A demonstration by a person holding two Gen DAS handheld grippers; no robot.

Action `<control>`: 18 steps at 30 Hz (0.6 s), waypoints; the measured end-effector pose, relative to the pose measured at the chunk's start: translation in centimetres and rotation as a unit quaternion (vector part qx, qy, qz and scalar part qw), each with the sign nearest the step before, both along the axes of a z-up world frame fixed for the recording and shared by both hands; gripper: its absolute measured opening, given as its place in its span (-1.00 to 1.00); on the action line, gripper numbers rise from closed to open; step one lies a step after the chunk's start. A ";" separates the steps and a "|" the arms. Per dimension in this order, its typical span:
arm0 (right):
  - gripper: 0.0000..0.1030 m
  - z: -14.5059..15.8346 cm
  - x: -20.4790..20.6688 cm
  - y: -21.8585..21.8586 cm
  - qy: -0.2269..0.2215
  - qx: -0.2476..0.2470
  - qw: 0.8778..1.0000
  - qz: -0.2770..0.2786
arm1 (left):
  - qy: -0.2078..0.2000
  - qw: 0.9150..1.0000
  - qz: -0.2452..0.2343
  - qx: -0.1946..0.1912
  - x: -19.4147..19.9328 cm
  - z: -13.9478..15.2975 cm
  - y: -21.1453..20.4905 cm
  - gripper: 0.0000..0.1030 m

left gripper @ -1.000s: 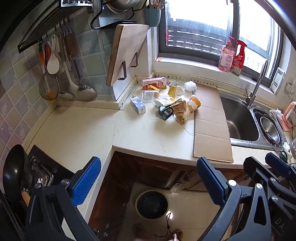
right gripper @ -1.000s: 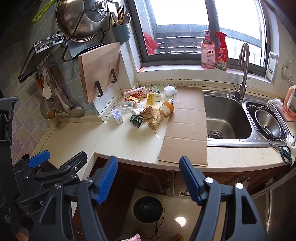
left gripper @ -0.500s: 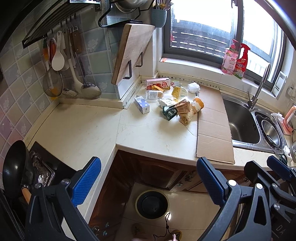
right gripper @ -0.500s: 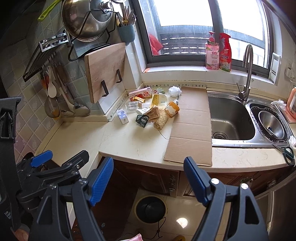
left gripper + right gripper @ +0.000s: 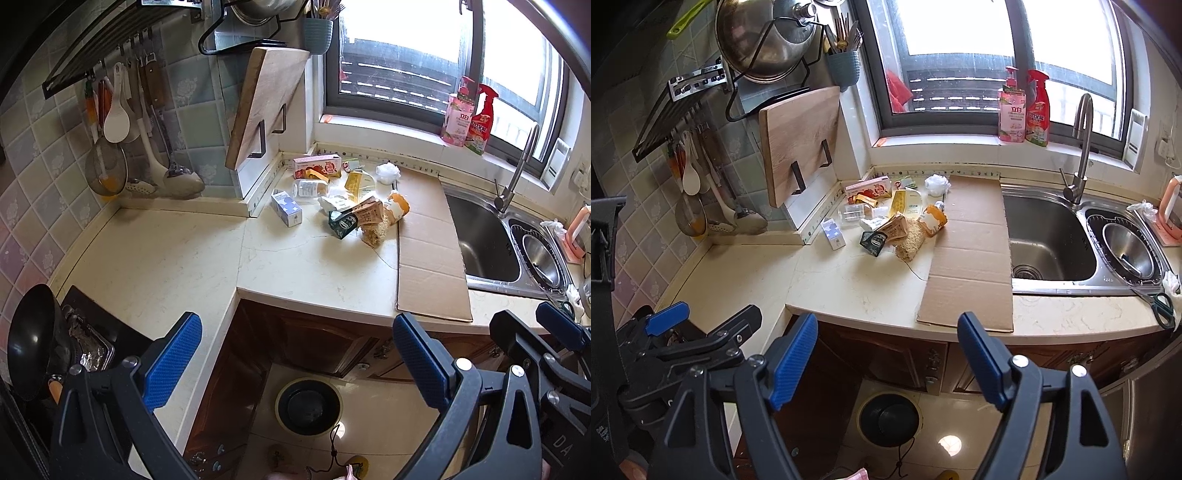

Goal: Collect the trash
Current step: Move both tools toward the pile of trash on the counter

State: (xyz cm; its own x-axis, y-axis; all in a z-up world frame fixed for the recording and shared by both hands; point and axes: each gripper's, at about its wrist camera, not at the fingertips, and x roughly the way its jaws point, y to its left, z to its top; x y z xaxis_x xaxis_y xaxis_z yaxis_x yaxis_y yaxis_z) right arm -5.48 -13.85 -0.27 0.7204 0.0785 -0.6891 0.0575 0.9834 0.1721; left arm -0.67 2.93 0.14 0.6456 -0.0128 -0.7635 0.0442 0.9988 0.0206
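Observation:
A pile of trash (image 5: pixel 347 199) lies on the cream counter (image 5: pixel 155 258) near the back corner: a pink box (image 5: pixel 317 165), a small blue-white carton (image 5: pixel 286 207), a dark green packet (image 5: pixel 342 223), brown wrappers, a white wad (image 5: pixel 388 172). The pile also shows in the right wrist view (image 5: pixel 894 218). A round bin (image 5: pixel 308 406) stands on the floor below the counter; it also shows in the right wrist view (image 5: pixel 889 415). My left gripper (image 5: pixel 295 365) is open and empty, held over the floor in front of the counter. My right gripper (image 5: pixel 888 362) is open and empty, beside it.
A flat cardboard sheet (image 5: pixel 971 254) lies on the counter beside the steel sink (image 5: pixel 1049 240) with its tap (image 5: pixel 1080 147). A cutting board (image 5: pixel 799 144) leans at the corner. Utensils (image 5: pixel 125 129) hang on the tiled wall. A black pan (image 5: pixel 31 339) sits on the stove. Scissors (image 5: pixel 1158 304) lie at right.
Both grippers have drifted slightly, so the counter and trash pile sit a little further right and lower in view. Both stay open and empty.

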 end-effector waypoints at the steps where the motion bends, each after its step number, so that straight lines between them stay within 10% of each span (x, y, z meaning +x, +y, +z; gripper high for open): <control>1: 0.53 0.0 0.0 0.2 0.000 -0.003 1.000 -0.003 | 0.000 1.000 -0.001 -0.001 0.0 0.1 0.2 0.98; 18: 0.53 0.7 1.1 2.3 0.009 0.018 0.999 -0.037 | -0.014 0.998 -0.055 -0.001 2.5 1.1 2.8 0.98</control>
State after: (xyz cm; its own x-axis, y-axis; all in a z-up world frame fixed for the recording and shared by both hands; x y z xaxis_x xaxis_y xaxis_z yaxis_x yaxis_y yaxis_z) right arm -4.40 -11.58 0.44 0.7130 0.0500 -0.6994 0.1340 0.9693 0.2059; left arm 1.85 5.74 1.19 0.6612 -0.0870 -0.7451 0.1532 0.9880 0.0206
